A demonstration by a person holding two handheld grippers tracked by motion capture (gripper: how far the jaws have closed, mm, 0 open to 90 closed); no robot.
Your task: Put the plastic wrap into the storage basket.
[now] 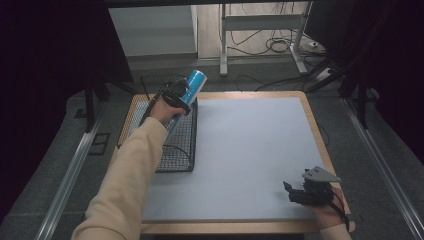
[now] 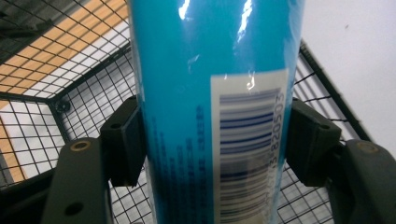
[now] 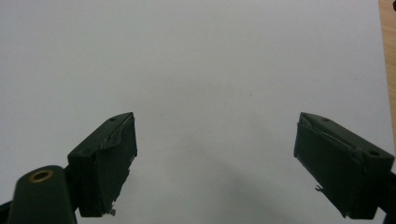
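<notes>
2 hand-held grippers were in play at the desk (image 1: 250, 150), and only 1 of them was busy. The left hand-held gripper (image 1: 176, 96) was clamped on a blue can (image 1: 191, 86), its 2 black pads pressed against opposite sides of the can's body, just beside the white barcode label (image 2: 247, 144) in the left gripper view. The can was held up in the air, tilted, with its far end pointing up and away from the person, above the black wire basket (image 1: 172, 135) that stood at the left side of the desk's white top. In the left gripper view the basket's mesh (image 2: 88, 102) showed behind and below the can, so the can looked to be over the basket and not resting in it, though I could not tell how high it hung. The right hand-held gripper (image 1: 300, 192) sat near the desk's front right corner, well apart from the basket, with its jaws spread wide and nothing between them above the bare white surface (image 3: 196, 70). As a judgement, the grasp was done and the can was already lifted; whether it was going into the basket or coming out could not be told, so the setting down and the release remained.
</notes>
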